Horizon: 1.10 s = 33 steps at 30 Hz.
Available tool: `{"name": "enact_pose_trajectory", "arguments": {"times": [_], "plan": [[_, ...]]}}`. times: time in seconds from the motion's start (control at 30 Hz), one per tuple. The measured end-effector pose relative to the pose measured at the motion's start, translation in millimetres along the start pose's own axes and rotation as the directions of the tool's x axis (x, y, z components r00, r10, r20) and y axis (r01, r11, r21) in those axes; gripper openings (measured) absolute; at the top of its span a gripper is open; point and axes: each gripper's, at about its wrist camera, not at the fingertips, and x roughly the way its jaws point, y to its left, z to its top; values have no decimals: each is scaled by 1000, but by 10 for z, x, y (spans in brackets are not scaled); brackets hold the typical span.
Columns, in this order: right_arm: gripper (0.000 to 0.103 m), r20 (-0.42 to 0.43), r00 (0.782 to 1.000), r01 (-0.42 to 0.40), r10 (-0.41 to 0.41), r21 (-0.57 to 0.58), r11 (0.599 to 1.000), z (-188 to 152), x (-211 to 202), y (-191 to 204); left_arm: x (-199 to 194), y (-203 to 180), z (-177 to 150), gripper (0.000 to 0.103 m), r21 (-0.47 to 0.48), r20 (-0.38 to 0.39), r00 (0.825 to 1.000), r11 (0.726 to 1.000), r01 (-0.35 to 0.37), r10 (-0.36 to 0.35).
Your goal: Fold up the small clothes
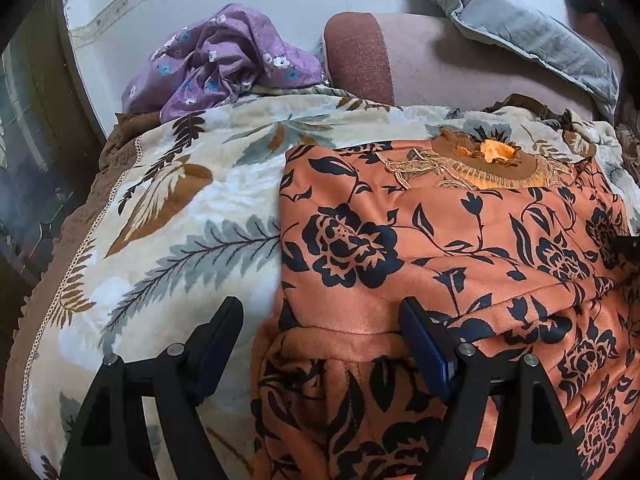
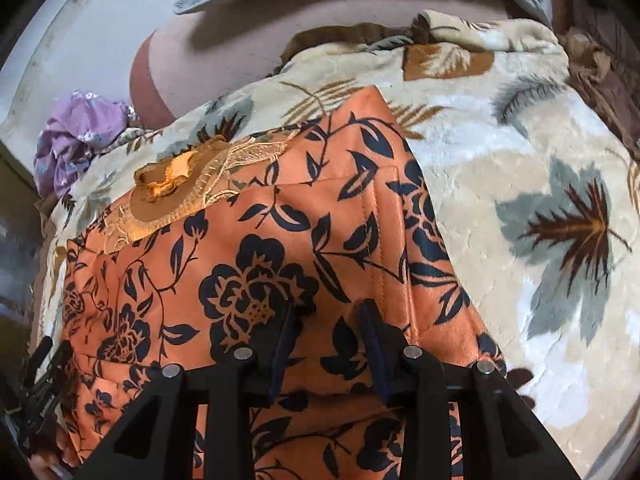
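An orange garment with a dark navy flower print (image 1: 440,248) lies on a leaf-patterned blanket (image 1: 180,208), its brown embroidered collar (image 1: 488,160) at the far end and both sides folded inward. My left gripper (image 1: 320,316) is open wide over the garment's near left edge, holding nothing. In the right wrist view the same garment (image 2: 256,264) fills the middle. My right gripper (image 2: 326,316) hovers over its near right part, jaws partly open with cloth showing between them; no grip is visible.
A crumpled purple flowered garment (image 1: 224,60) lies at the blanket's far left; it also shows in the right wrist view (image 2: 80,136). A brownish-pink bolster (image 1: 400,52) and a grey cushion (image 1: 520,28) lie behind. The blanket (image 2: 540,200) extends to the right.
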Motion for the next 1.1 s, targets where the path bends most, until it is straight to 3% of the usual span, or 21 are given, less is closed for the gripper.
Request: {"name": "enact_pose_trajectory", "arguments": {"times": [0.13,0.3,0.4,0.57,0.63,0.7,0.77,0.9,1.1], "plan": [[38,44,998,-34,34,-10,999,-15,-110,94,5,-2,0,80,-1,-2,1000,1000,1,-1],[38,-24,997,-79,77,-53,995,-84,14,252,54,-9,-5,80,0,-30,1000,1000,2,-2],[38,-8,997,-83,83,-94,992,-125,-33,362,-63,-8,69,80,-11,-7,1000,1000,8,-9],[38,-12,980,-197,197,-110,974,-141,-92,499,-277,-197,240,81,-75,32,986,983,167,-165],[38,-59,975,-219,213,-131,967,-198,-27,575,-189,-334,217,81,-52,0,984,983,176,-176],[39,-113,967,-243,228,-148,959,-264,58,629,37,-436,129,81,-41,-83,984,987,155,-158],[39,-115,969,-235,217,-178,956,-285,32,634,172,-430,57,82,-58,-134,978,986,154,-161],[39,-187,952,-270,243,-140,953,-299,41,568,71,-503,10,82,14,-139,982,991,130,-127],[39,-240,943,-268,233,-129,955,-427,0,497,-20,-380,-71,82,-7,-181,975,992,129,-128]]}}
